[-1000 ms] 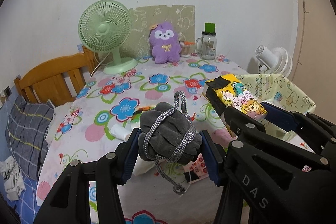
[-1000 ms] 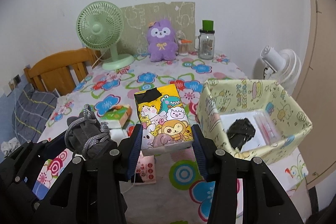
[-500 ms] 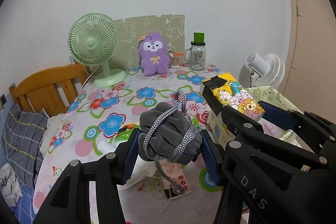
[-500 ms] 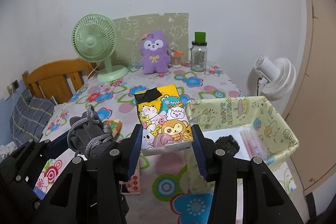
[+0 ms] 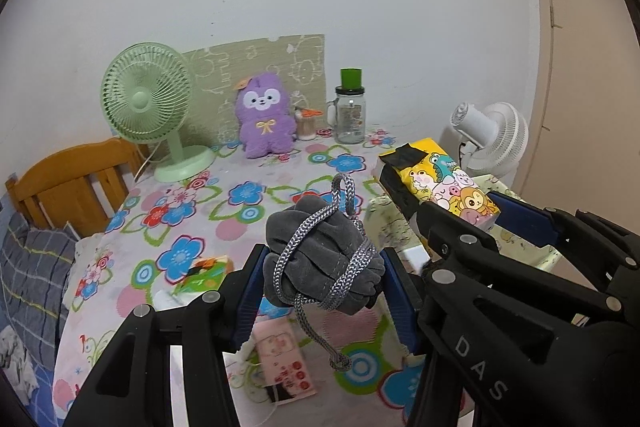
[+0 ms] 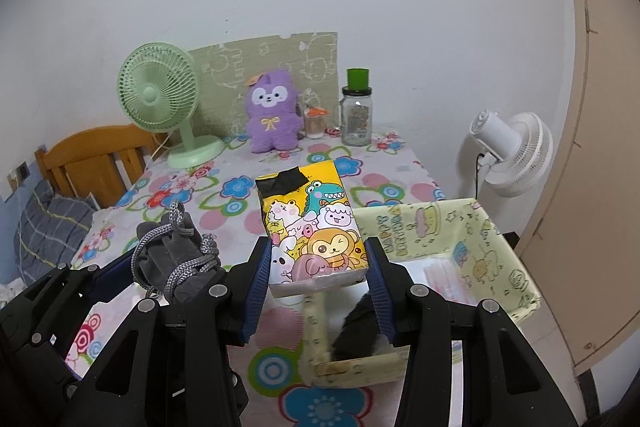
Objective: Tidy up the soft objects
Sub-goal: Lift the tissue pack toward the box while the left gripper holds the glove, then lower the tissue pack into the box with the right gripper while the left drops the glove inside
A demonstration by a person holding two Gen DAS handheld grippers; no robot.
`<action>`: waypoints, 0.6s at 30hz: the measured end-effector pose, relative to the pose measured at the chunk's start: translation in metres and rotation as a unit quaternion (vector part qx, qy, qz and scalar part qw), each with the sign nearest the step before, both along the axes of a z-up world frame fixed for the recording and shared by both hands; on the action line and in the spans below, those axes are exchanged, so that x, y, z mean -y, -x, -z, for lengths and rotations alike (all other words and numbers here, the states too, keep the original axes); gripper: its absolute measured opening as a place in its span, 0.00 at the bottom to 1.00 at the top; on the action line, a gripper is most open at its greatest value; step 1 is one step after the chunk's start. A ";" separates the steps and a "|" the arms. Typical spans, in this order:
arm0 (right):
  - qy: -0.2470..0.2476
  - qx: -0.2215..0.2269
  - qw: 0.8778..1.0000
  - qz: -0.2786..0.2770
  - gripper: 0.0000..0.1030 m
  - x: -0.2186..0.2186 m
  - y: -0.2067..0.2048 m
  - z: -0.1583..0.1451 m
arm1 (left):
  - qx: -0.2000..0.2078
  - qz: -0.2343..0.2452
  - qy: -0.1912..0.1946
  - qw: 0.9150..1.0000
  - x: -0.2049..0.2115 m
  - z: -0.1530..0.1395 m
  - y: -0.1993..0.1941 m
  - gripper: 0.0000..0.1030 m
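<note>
Now both pairs of jaws are pinching their loads just as they did a second ago: the left gripper point(image 5: 322, 279) clamps a grey pouch point(image 5: 320, 263) wound in its own cord, and the right gripper point(image 6: 318, 281) clamps a tissue pack point(image 6: 314, 227) printed with cartoon animals. Neither grip has widened or tightened.

What has changed is where the two hands are. Over the last second both have risen and travelled together across the surface point(image 5: 248, 195) toward the yellow patterned box point(image 6: 480, 239). From the right wrist, the box sat off to the side a second ago; its near corner now lies directly under the tissue pack, with a dark soft item point(image 6: 358, 327) and a pale pink packet point(image 6: 444, 275) showing inside. From the left wrist, the pink card point(image 5: 286, 363) on the flowered cloth has slid further under the pouch.

For the task this looks like the carry stage nearing its end: the tissue pack is poised above the box's near edge, nothing released yet, and the pouch hangs beside it over the cloth, likely to follow.
</note>
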State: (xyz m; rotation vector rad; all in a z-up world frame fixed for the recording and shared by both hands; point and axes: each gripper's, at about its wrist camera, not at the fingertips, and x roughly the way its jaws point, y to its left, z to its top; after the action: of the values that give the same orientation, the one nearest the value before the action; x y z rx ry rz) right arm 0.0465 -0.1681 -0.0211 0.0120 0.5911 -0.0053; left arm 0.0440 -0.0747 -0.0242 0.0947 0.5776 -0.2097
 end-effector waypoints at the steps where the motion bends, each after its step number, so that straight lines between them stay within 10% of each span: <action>1: 0.000 0.000 1.000 0.002 0.48 0.002 0.000 -0.001 | 0.000 0.002 0.000 1.000 0.003 -0.001 -0.001 0.56; 18: 0.012 0.007 0.999 0.047 0.48 0.058 -0.006 -0.005 | 0.005 0.052 -0.004 0.999 0.061 -0.003 -0.015 0.56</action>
State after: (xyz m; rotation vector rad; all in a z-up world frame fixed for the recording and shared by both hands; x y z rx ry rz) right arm 0.0521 -0.2265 -0.0157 0.0158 0.5768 -0.1035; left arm 0.0586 -0.1352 -0.0215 0.1329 0.5634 -0.3074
